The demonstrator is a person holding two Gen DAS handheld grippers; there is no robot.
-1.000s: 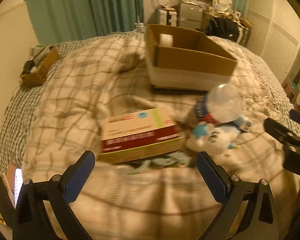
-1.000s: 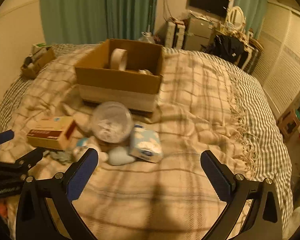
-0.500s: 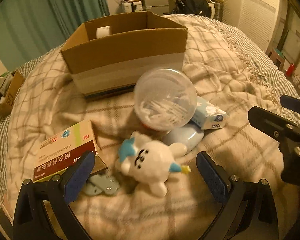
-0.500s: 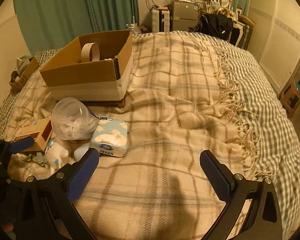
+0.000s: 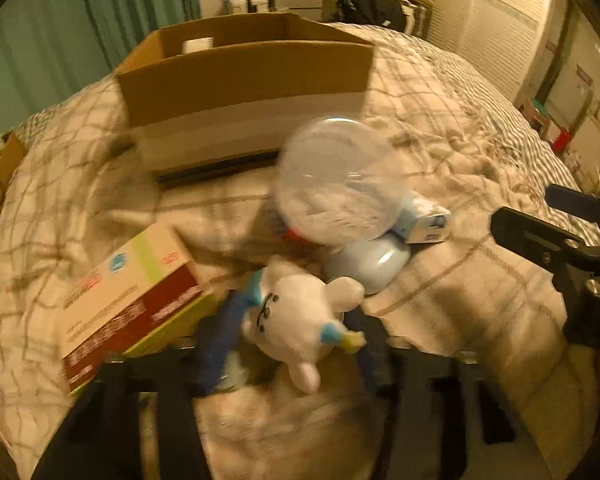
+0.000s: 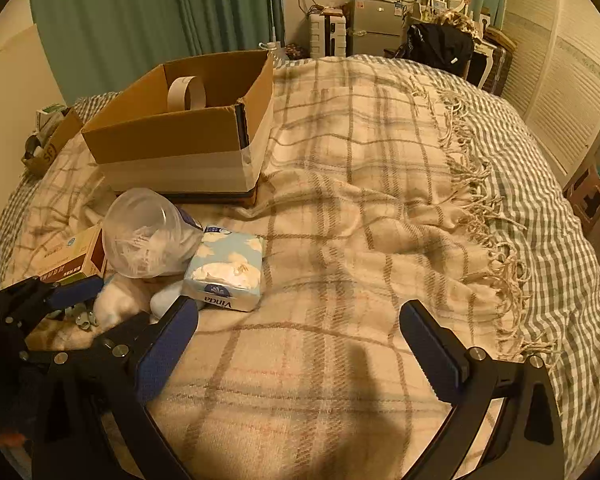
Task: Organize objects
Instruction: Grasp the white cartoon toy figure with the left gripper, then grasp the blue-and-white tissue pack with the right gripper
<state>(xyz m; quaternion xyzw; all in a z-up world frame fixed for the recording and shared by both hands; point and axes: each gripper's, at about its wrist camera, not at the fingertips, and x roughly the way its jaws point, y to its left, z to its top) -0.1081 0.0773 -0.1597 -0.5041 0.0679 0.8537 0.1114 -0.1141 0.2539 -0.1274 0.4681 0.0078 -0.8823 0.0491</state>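
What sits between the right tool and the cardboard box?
In the right wrist view, only bare plaid blanket lies between the open right tool and the brown cardboard box; the blue-and-white tissue pack sits just left.

L gripper (image 5: 292,340) fingers narrowed, low over bed; R gripper (image 6: 300,340) jaws wide apart, nothing between.

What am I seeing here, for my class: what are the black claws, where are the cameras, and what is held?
No robot: a person holds a two-finger gripper in each hand, each carrying a wide-angle camera looking along its fingers. One picture comes from the left gripper, one from the right gripper. On the plaid blanket lie a cardboard box, a clear jar, a tissue pack, a red carton and a white plush toy. The left gripper's fingers flank the toy; blur hides whether they grip. The right gripper is open, holding nothing.
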